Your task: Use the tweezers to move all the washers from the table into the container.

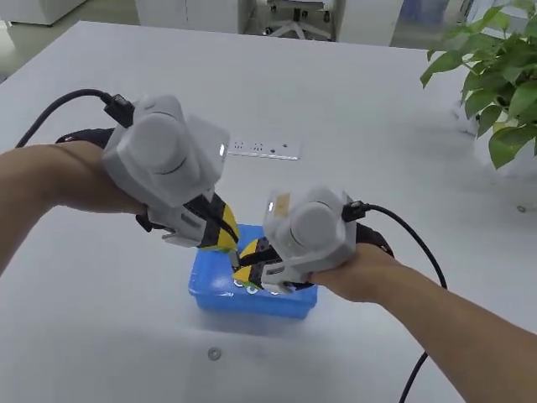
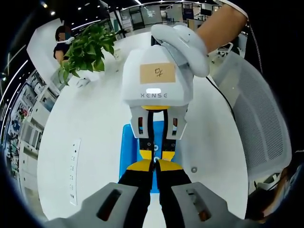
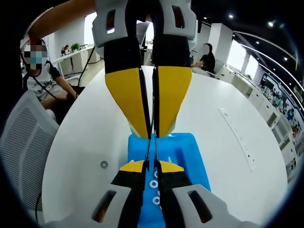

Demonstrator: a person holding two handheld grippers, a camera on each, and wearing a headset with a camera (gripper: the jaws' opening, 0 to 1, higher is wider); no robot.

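A blue container sits on the white table, with washers lying inside it. One washer lies on the table in front of the container; it is also the washer left of it and the washer. My two grippers meet tip to tip over the container. The thin tweezers run between the yellow jaws of my left gripper and into my right gripper. Both look shut on the tweezers. In the head view my left gripper faces my right gripper.
A white power strip lies on the table beyond the grippers. A potted plant stands at the far right edge. A mesh chair stands beside the table, and people sit in the background.
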